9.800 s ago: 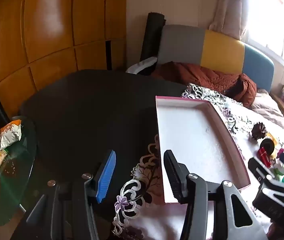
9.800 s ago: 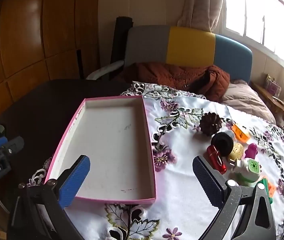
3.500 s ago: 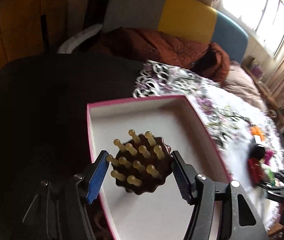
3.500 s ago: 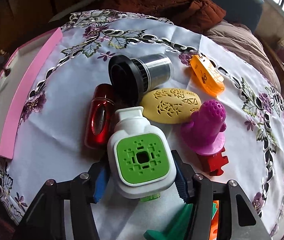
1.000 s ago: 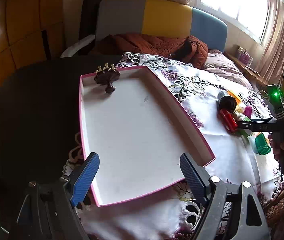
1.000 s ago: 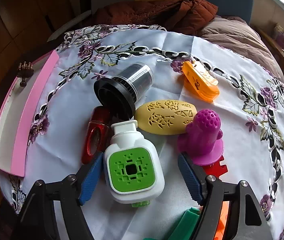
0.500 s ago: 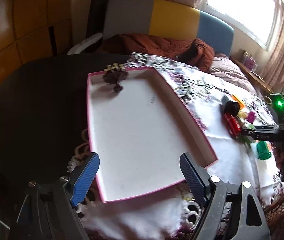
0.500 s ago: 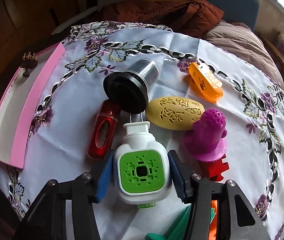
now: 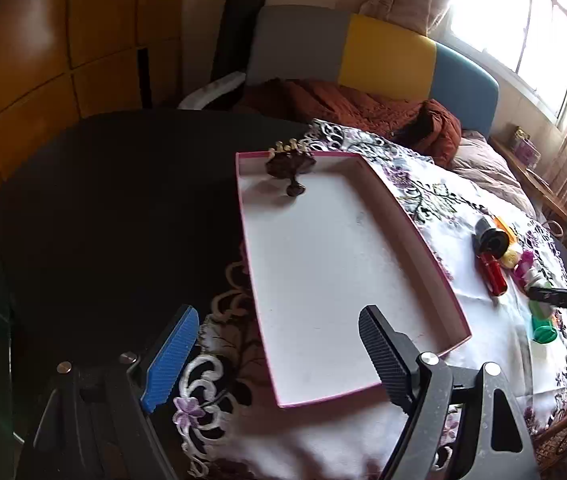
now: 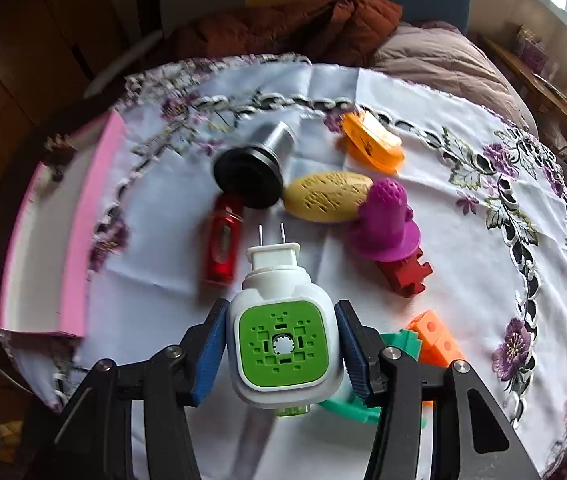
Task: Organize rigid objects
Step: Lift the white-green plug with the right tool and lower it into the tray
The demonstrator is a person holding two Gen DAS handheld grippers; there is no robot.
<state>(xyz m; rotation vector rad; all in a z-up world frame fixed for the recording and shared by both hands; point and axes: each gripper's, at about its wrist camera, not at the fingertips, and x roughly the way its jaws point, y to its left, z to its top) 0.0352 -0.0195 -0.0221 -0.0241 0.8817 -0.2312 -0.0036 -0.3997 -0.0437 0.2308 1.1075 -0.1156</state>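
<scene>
My right gripper (image 10: 281,350) is shut on a white plug-in device with a green face (image 10: 283,344), lifted off the tablecloth with its two prongs pointing away. Below it lie a red bottle (image 10: 223,240), a black-capped cylinder (image 10: 253,178), a yellow oval (image 10: 329,196), a purple toy (image 10: 385,224), an orange clip (image 10: 371,146) and a red block (image 10: 407,274). My left gripper (image 9: 279,354) hangs open over the near end of the pink-edged white tray (image 9: 347,280). A brown studded piece (image 9: 289,166) stands in the tray's far corner.
The tray's pink wall (image 10: 91,216) lies left of the toys. Orange (image 10: 435,338) and teal (image 10: 367,396) blocks sit under my right gripper. A brown blanket (image 9: 363,108) and a colour-block headboard (image 9: 383,52) are behind the table, with dark bare tabletop (image 9: 123,200) to the left.
My right gripper closed on the white and green device and raised it off the cloth. The left gripper drifted left along the tray, still open.
</scene>
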